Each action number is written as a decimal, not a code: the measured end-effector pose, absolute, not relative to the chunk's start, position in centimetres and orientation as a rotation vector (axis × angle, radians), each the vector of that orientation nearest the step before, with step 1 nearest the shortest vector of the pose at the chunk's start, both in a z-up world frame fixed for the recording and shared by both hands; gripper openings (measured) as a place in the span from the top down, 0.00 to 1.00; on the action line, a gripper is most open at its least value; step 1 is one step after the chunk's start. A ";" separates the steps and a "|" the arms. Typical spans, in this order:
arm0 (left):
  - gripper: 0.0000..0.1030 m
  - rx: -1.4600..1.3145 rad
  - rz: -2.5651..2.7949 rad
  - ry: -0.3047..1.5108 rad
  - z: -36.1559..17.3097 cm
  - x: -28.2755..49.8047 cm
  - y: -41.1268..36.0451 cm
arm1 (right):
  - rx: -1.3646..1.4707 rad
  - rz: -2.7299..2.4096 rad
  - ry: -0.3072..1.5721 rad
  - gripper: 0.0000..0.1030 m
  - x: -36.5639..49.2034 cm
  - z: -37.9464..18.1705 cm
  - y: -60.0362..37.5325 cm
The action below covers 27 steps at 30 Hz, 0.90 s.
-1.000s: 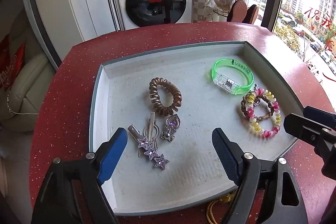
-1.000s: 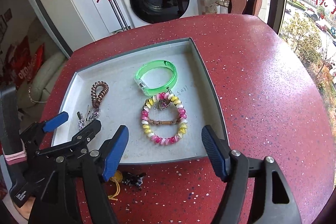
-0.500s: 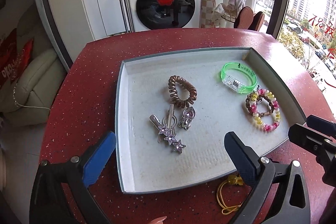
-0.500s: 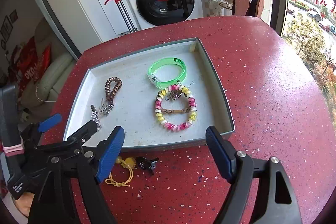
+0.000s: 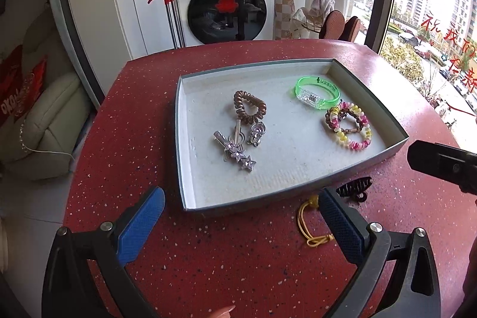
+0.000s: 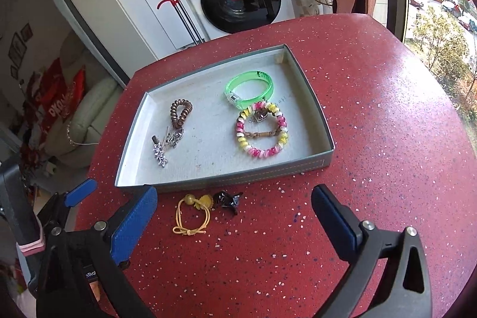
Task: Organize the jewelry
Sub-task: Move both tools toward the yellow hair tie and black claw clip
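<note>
A grey tray point(image 5: 298, 192) point(image 6: 238, 178) on the red table holds a green bangle point(image 5: 317, 92) point(image 6: 249, 90), a pink-yellow bead bracelet point(image 5: 348, 125) point(image 6: 262, 133), a brown spiral hair tie point(image 5: 249, 106) point(image 6: 180, 113), a star hair clip point(image 5: 237, 152) point(image 6: 159, 154) and a small silver charm point(image 5: 257, 133). In front of the tray lie a yellow cord hair tie point(image 5: 310, 224) point(image 6: 192, 213) and a black claw clip point(image 5: 356, 188) point(image 6: 228, 200). My left gripper point(image 5: 238, 224) is open and empty before the tray. My right gripper point(image 6: 235, 218) is open and empty above the loose pieces.
The red speckled table point(image 6: 387, 124) extends to the right of the tray. A white washing machine point(image 5: 222, 5) and a red-handled mop point(image 5: 170, 11) stand behind. A cream sofa point(image 5: 50, 121) is at the left. A window is on the right.
Both grippers have pulled back and risen from the tray. The yellow hair tie and the black claw clip have come into view in front of it. Both stay open.
</note>
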<state>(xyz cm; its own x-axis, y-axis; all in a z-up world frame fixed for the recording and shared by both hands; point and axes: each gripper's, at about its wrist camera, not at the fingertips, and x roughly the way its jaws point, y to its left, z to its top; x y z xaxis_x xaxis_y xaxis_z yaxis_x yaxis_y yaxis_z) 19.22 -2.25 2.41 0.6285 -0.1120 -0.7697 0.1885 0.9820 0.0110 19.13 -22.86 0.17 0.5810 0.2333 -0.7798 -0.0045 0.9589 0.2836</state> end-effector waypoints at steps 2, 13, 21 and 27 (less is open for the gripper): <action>0.00 0.094 -0.175 0.877 2.1 18.4 -2.0 | 0.249 0.149 0.953 0.00 18.6 -0.1 -22.6; 0.00 0.080 -0.165 0.965 -1.4 15.5 -1.4 | 0.192 0.158 1.010 0.00 16.8 -2.0 -21.9; 0.00 0.059 -0.188 0.996 -2.2 15.0 -1.2 | 0.188 0.138 1.036 0.00 17.0 -3.4 -22.1; 0.00 0.058 -0.175 1.008 -2.5 15.1 -1.2 | 0.170 0.127 1.048 0.00 17.4 -4.2 -21.9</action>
<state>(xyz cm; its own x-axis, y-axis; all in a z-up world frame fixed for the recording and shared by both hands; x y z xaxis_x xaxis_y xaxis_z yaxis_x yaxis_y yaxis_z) 15.10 -1.16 -2.55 0.5206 -0.1187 -0.8455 0.1724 0.9845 -0.0321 17.37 -21.89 -4.20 0.4937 0.1849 -0.8498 -0.0230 0.9796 0.1998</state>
